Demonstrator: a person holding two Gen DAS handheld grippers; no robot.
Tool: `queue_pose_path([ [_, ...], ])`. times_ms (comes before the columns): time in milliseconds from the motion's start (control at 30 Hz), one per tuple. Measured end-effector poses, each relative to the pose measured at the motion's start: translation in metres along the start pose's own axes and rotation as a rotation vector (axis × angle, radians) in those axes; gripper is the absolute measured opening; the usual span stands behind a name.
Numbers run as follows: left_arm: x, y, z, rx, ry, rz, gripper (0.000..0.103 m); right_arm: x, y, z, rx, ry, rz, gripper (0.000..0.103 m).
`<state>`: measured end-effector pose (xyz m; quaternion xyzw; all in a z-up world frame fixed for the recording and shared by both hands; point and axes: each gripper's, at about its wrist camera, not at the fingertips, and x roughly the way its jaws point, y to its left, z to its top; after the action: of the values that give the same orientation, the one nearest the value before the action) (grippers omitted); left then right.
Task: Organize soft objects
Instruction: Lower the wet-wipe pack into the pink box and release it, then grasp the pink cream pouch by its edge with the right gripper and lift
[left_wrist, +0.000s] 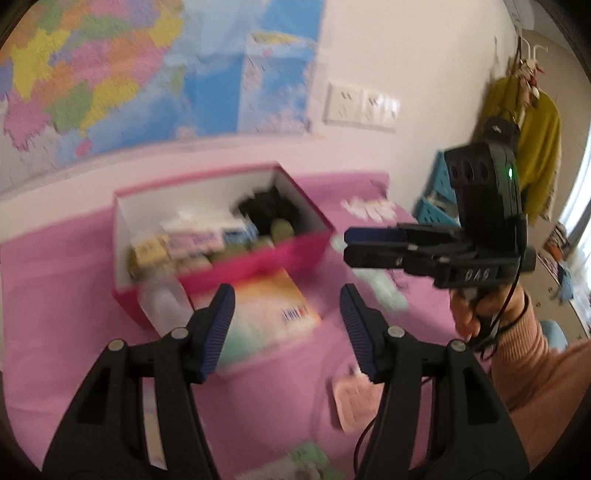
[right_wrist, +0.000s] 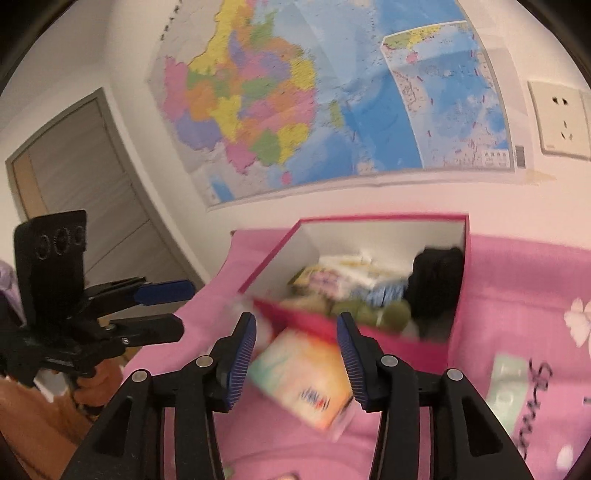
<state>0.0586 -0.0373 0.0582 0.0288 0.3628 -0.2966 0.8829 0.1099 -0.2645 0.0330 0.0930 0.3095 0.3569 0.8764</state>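
Observation:
A pink box (left_wrist: 258, 264) (right_wrist: 369, 334) stands open on the pink bedspread (left_wrist: 66, 295) (right_wrist: 517, 280). It holds small packets, green round items and a black soft object (left_wrist: 264, 208) (right_wrist: 436, 280). An orange and white tissue pack (left_wrist: 266, 317) (right_wrist: 306, 373) lies just in front of the box. My left gripper (left_wrist: 286, 328) is open above the pack and holds nothing. My right gripper (right_wrist: 297, 362) is open above the same pack and holds nothing. In the left wrist view the right gripper (left_wrist: 349, 245) shows at the right, jaws nearly together.
A clear plastic bottle (left_wrist: 166, 304) lies at the box's near left corner. A pale green packet (left_wrist: 384, 291) (right_wrist: 508, 391) lies right of the box. A peach packet (left_wrist: 352, 400) and a green packet (left_wrist: 306, 459) lie nearer. A map (right_wrist: 314, 96) hangs on the wall.

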Motion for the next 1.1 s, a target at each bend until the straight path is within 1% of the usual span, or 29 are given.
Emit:
queue_pose_path([
  [133,0.02,-0.012,-0.032,-0.003,0.108,-0.046,0.061,-0.01,0.004,-0.034,0.027,0.066,0.004,0.05],
  [233,0.034,-0.02,-0.057,-0.017,0.184,-0.088,0.061,-0.009,-0.002,-0.057,0.063,0.121,-0.009,0.05],
  [333,0.046,-0.03,-0.083,-0.03,0.245,-0.113,0.061,-0.005,-0.009,-0.083,0.107,0.189,-0.024,0.05],
  [400,0.055,-0.034,-0.102,-0.056,0.296,-0.127,0.061,0.0,-0.014,-0.1,0.136,0.235,-0.029,0.05],
  [467,0.059,-0.035,-0.116,-0.086,0.327,-0.147,0.061,0.003,-0.017,-0.115,0.17,0.258,-0.031,0.05],
  [600,0.06,-0.039,-0.13,-0.135,0.36,-0.195,0.061,0.01,-0.025,-0.132,0.215,0.289,-0.023,0.05],
  [733,0.058,-0.046,-0.136,-0.135,0.37,-0.216,0.061,0.012,-0.022,-0.14,0.21,0.299,-0.025,0.05],
  [900,0.064,-0.06,-0.135,-0.117,0.387,-0.279,0.061,0.013,-0.015,-0.144,0.195,0.298,-0.015,0.05],
  [1000,0.071,-0.059,-0.133,-0.148,0.394,-0.307,0.061,0.012,-0.012,-0.145,0.197,0.3,-0.011,0.05],
  [1100,0.08,-0.054,-0.13,-0.193,0.392,-0.309,0.06,0.01,-0.01,-0.148,0.205,0.297,-0.001,0.051],
])
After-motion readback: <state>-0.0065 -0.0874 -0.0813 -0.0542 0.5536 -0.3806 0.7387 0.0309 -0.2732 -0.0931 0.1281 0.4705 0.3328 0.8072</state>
